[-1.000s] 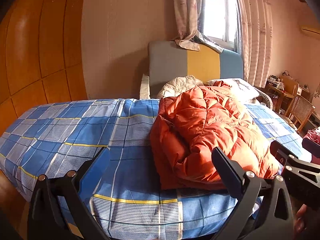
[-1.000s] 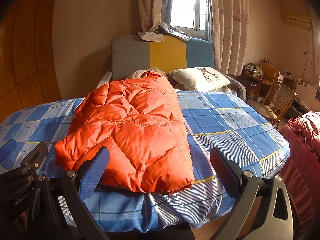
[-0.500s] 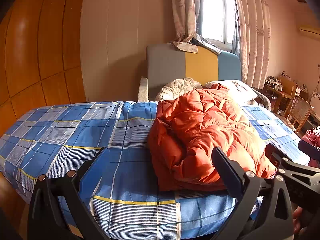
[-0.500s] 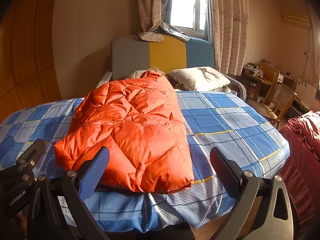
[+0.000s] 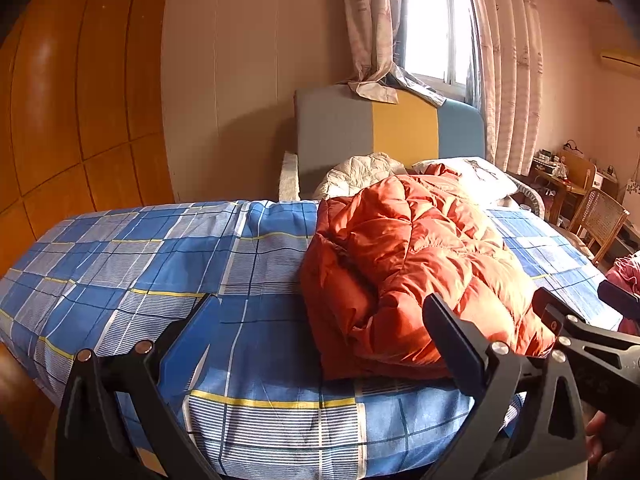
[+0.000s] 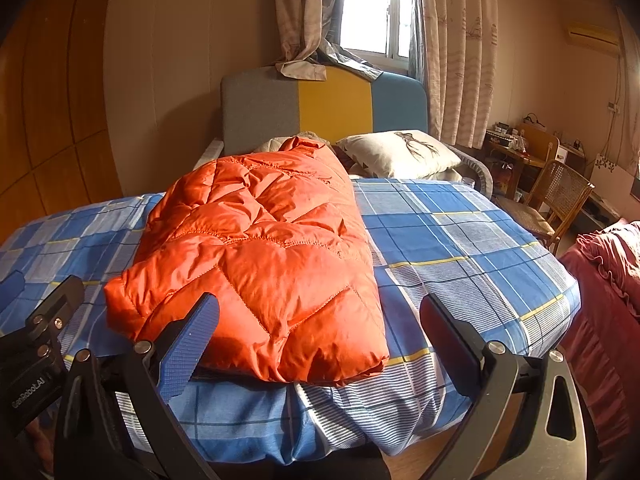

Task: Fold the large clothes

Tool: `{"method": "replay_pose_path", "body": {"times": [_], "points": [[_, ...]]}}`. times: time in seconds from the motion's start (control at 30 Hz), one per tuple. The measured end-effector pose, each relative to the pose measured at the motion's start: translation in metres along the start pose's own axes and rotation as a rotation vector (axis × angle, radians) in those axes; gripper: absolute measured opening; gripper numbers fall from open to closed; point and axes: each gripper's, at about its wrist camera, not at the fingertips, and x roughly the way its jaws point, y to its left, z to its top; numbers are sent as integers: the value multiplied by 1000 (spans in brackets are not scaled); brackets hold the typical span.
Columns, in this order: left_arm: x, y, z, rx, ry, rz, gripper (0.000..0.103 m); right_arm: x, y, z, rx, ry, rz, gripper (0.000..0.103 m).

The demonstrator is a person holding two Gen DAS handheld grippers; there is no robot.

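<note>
An orange quilted down jacket (image 5: 416,264) lies folded lengthwise on the blue plaid bed (image 5: 140,264), its hem toward me. In the right wrist view the jacket (image 6: 260,248) fills the left-centre of the bed (image 6: 460,232). My left gripper (image 5: 320,332) is open and empty, held off the bed's near edge, left of the jacket's hem. My right gripper (image 6: 320,332) is also open and empty, in front of the hem's right corner. Each gripper shows at the edge of the other's view.
A grey, yellow and blue headboard (image 6: 324,108) and a printed pillow (image 6: 400,152) sit at the far end. A wooden panelled wall (image 5: 60,120) is on the left. A cane chair (image 6: 556,200) and a red cover (image 6: 608,292) stand right of the bed.
Both grippers have drawn back slightly from the bed, the left one rising a little. The jacket has not moved and both grippers stay open.
</note>
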Motion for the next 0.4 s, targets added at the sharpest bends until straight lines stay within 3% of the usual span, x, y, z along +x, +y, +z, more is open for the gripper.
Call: {"method": "replay_pose_path", "body": {"times": [0.4], "points": [[11,11,-5,-63,35,26,101,2,-2,0,10,-1,3,100]]}}
